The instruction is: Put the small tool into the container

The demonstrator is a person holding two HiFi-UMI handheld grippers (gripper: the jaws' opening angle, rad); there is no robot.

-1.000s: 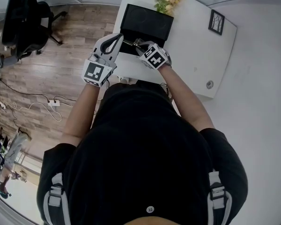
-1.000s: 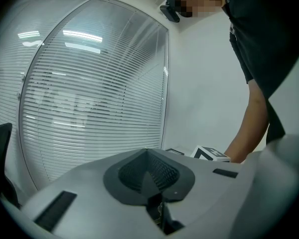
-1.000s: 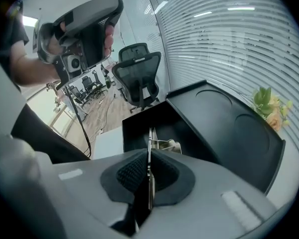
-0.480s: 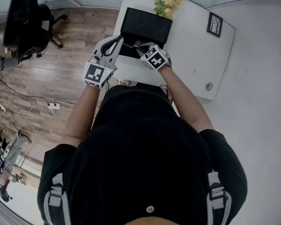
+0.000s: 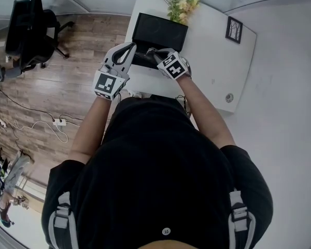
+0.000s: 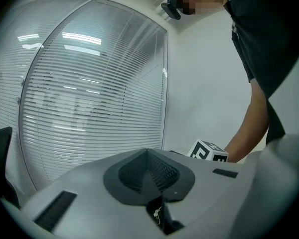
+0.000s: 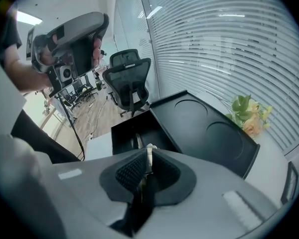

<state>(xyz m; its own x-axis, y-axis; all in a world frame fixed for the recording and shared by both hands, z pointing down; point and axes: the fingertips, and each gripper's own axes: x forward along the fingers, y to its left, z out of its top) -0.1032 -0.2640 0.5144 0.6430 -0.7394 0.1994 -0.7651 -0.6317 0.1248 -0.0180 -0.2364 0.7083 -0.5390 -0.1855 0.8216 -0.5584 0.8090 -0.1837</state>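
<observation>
Little has changed over the last second: in the head view the right gripper (image 5: pixel 150 51) and the left gripper (image 5: pixel 128 47) keep their places side by side at the near edge of the box (image 5: pixel 160 27) on the table (image 5: pixel 210 51), with at most a slight creep forward. By my reading the carry is finished and only the lowering and release are left, since the tool (image 7: pixel 149 152) has not been let go. It sits clamped between the right gripper's pads, held above the open compartment of the box, whose lid (image 7: pixel 204 128) lies folded back behind. It looks like a thin, pale metal sliver standing on edge, only its tip showing past the pads, so it may slip or tilt when freed. The left gripper's jaws are pressed together, holding nothing I can name.
</observation>
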